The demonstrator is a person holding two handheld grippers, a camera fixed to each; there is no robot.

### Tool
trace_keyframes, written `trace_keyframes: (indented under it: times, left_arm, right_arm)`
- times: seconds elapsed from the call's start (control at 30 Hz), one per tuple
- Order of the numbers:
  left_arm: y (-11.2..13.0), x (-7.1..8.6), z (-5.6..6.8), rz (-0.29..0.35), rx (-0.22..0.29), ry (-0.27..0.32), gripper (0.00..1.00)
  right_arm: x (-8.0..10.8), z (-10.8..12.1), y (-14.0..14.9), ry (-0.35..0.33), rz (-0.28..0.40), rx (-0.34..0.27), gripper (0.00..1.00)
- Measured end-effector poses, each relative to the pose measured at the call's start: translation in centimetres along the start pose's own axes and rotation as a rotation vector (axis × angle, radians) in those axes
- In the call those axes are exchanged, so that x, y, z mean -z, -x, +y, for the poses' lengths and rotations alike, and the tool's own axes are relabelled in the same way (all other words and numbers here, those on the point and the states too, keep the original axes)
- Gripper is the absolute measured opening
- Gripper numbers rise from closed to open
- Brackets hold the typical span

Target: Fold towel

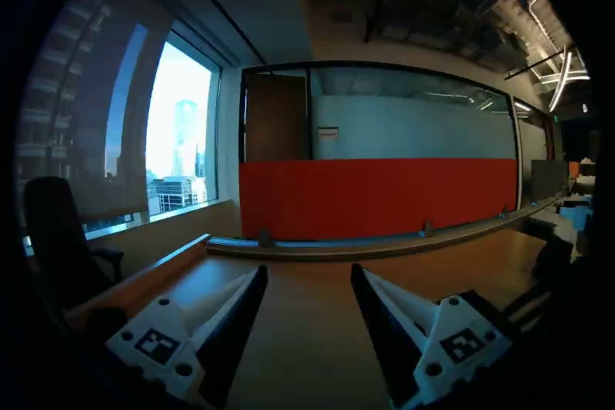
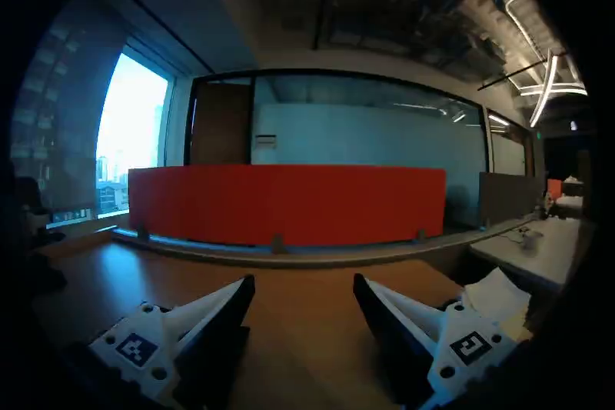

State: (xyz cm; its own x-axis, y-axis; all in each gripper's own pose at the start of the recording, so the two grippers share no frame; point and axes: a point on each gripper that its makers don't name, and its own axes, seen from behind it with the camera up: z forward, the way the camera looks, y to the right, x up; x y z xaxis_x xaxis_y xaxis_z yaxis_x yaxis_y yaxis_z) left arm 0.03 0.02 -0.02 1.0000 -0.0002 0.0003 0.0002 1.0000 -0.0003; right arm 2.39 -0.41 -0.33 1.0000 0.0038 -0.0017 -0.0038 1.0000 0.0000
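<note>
Though dim, left gripper [image 1: 307, 268], right gripper [image 2: 304, 279] agape

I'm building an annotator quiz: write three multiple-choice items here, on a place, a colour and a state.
1. The partition behind the desk is? A. green B. red C. white
2. Where is the black chair? A. beside the window B. behind the partition C. on the desk
3. The left claw and right claw are? A. shut on a towel B. shut, empty C. open, empty
Key: 1 B, plainly red; 2 A, it stands under the window; 3 C, bare desk shows in each wide gap.
</note>
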Motion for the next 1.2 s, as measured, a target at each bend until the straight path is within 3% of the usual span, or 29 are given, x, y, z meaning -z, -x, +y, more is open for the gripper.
trace_keyframes:
  times: [0.2,0.4,0.8,1.2]
  left_arm:
    - [-2.0,0.8,1.1,-0.016,-0.001,0.027,0.79]
    - [-3.6,1.3,1.5,-0.020,-0.019,0.040,0.79]
    - [-4.8,2.0,1.8,-0.062,-0.038,0.049,0.79]
    - [-4.2,2.2,3.7,-0.161,-0.049,0.156,0.79]
  right_arm:
    - [0.8,0.0,-3.9,0.006,-0.008,-0.002,0.99]
    - [1.4,0.0,-6.2,0.000,-0.013,0.003,0.99]
    - [1.9,0.0,-7.3,-0.032,-0.054,0.038,1.00]
    - [2.2,-1.9,-6.6,-0.134,-0.143,0.096,0.99]
